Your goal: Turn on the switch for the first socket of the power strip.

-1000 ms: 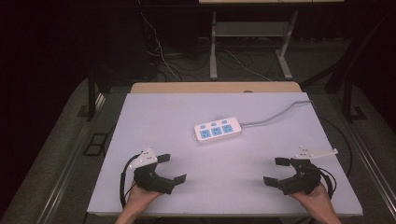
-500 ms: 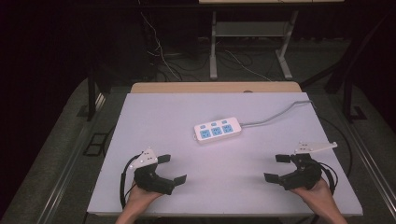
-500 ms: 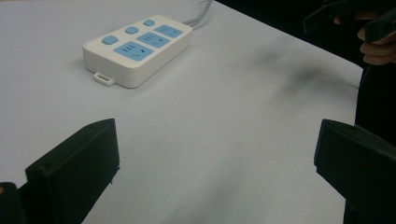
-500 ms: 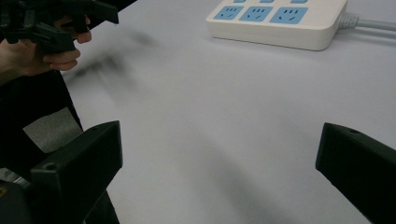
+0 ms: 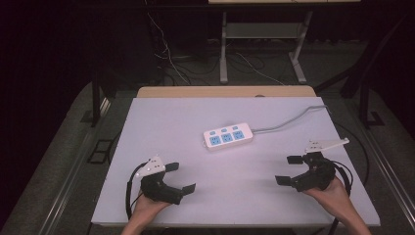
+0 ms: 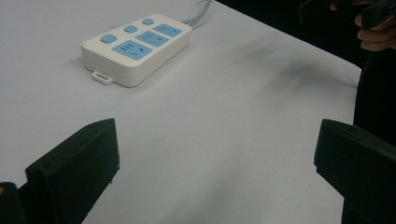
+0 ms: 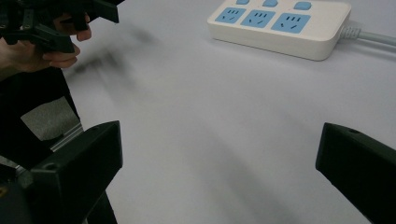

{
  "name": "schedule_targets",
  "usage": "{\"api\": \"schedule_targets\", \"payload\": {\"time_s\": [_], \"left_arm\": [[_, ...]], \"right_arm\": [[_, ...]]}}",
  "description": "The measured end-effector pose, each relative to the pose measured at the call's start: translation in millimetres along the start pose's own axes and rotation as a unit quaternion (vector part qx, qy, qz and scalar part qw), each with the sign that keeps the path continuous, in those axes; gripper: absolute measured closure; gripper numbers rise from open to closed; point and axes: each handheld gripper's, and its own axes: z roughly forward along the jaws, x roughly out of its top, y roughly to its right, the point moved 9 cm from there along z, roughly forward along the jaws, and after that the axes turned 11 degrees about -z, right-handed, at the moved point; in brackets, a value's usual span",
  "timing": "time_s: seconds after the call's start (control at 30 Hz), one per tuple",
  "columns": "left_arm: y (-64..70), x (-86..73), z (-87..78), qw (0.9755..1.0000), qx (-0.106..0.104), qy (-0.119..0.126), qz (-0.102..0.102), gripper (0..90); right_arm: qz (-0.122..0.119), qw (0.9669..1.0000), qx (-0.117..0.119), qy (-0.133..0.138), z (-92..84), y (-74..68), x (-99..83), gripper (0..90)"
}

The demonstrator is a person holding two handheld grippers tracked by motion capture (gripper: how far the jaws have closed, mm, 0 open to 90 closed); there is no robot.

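A white power strip (image 5: pixel 228 136) with three blue sockets and blue buttons lies near the middle of the white table (image 5: pixel 195 117); its grey cable (image 5: pixel 293 119) runs off to the back right. The strip shows at the upper left of the left gripper view (image 6: pixel 137 47) and along the top of the right gripper view (image 7: pixel 280 23). My left gripper (image 5: pixel 180 177) rests near the front left edge, jaws wide apart, nothing between them. My right gripper (image 5: pixel 289 170) sits at the front right, also open and empty. Both stand well short of the strip.
Behind the white top a wooden table edge (image 5: pixel 225 91) shows. Beyond it stand metal desk legs (image 5: pixel 223 49) and loose cables (image 5: pixel 171 58) on the dark floor. A metal rail (image 5: pixel 73 166) runs along the table's left side.
My right gripper has drifted slightly away from me and turned a little. The left gripper has barely shifted. The power strip has stayed put.
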Motion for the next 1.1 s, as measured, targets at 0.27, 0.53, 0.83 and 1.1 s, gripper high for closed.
{"api": "schedule_targets", "payload": {"time_s": [0.27, 0.53, 0.83, 1.1], "left_arm": [[-0.2, -0.2, -0.1, 1.0000, -0.001, 0.000, -0.001, 0.0], [-0.5, 0.0, 0.0, 1.0000, -0.001, 0.001, -0.002, 0.0], [-1.3, 0.2, -0.3, 1.0000, -0.001, 0.001, -0.001, 0.0], [-0.7, -0.1, 0.3, 1.0000, -0.003, -0.001, -0.001, 0.0]], "right_arm": [[-0.001, 0.9999, 0.007, -0.009, 0.5, 4.3, 8.1, 0.1], [-0.010, 0.9998, 0.009, -0.017, 0.8, 7.7, 18.9, 0.1], [-0.014, 0.9996, 0.007, -0.023, 2.8, 14.9, 29.9, 0.1], [-0.019, 0.9993, 0.007, -0.032, 5.2, 20.8, 38.2, 0.1]]}}
